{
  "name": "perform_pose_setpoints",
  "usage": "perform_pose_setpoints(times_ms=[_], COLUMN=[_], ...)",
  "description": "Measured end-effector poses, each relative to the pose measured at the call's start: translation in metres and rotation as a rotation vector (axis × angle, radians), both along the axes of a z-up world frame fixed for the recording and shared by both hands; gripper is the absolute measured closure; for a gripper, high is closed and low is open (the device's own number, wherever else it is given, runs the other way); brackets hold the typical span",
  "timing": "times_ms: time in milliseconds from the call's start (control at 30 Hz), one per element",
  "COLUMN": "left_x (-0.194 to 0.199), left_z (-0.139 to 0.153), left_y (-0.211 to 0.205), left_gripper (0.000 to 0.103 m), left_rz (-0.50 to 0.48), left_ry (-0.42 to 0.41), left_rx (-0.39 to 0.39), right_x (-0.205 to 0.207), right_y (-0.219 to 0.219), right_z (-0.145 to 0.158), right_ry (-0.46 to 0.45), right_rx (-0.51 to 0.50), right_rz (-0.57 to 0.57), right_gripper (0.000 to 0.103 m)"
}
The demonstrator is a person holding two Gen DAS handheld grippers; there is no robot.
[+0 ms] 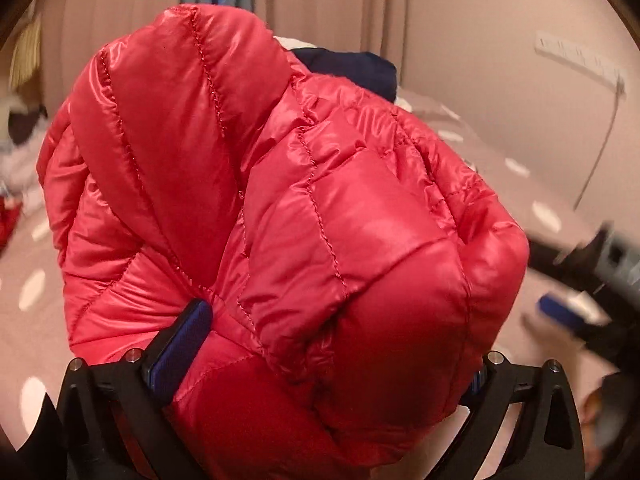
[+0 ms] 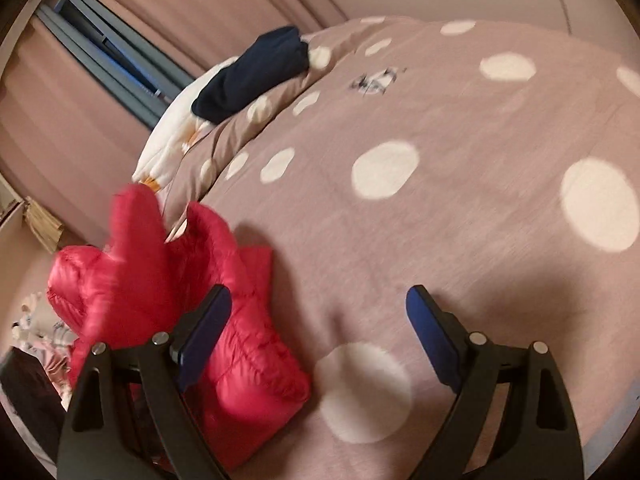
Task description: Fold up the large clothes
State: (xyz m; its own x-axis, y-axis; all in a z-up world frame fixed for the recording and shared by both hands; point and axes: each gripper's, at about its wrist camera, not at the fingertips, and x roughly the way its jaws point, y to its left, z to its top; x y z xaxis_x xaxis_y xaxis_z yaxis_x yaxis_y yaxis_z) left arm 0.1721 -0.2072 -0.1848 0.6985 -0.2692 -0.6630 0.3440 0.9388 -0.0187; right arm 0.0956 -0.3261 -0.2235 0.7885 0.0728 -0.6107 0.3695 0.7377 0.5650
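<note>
Jaws of left gripper pinching red puffer jacket; right gripper spread, holding nothing.
Glossy quilted jacket bunched, no readable label; polka-dot bed beneath.

Right wrist view: loads of open bedspread center and right, nothing on it. The red puffer jacket hogs the lower left, and a dark garment lies on pillows upper left. Left wrist view is basically all jacket, a bare strip far right.
</note>
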Motion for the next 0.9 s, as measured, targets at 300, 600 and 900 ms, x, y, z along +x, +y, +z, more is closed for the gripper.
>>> perform_pose_setpoints(times_ms=[300,600,900], left_x=[-0.001,-0.016,-0.026], left_z=[0.001,-0.003,0.003], left_y=[0.007,0.046,0.049], left_gripper=[0.002,0.002,0.002], left_rz=[-0.037,-0.085,-0.095], left_ry=[-0.016,-0.007,-0.007], left_rx=[-0.01,-0.057,-0.074], right_x=[0.007,0.041,0.039], right_y=[-0.001,0.037,0.05], right_z=[0.02,0.02,0.02], right_ry=[-0.116,-0.07,-0.061], right_rx=[0.056,0.04,-0.034], right_rz=[0.173,0.304,0.336], right_gripper=[0.013,0.07,0.09])
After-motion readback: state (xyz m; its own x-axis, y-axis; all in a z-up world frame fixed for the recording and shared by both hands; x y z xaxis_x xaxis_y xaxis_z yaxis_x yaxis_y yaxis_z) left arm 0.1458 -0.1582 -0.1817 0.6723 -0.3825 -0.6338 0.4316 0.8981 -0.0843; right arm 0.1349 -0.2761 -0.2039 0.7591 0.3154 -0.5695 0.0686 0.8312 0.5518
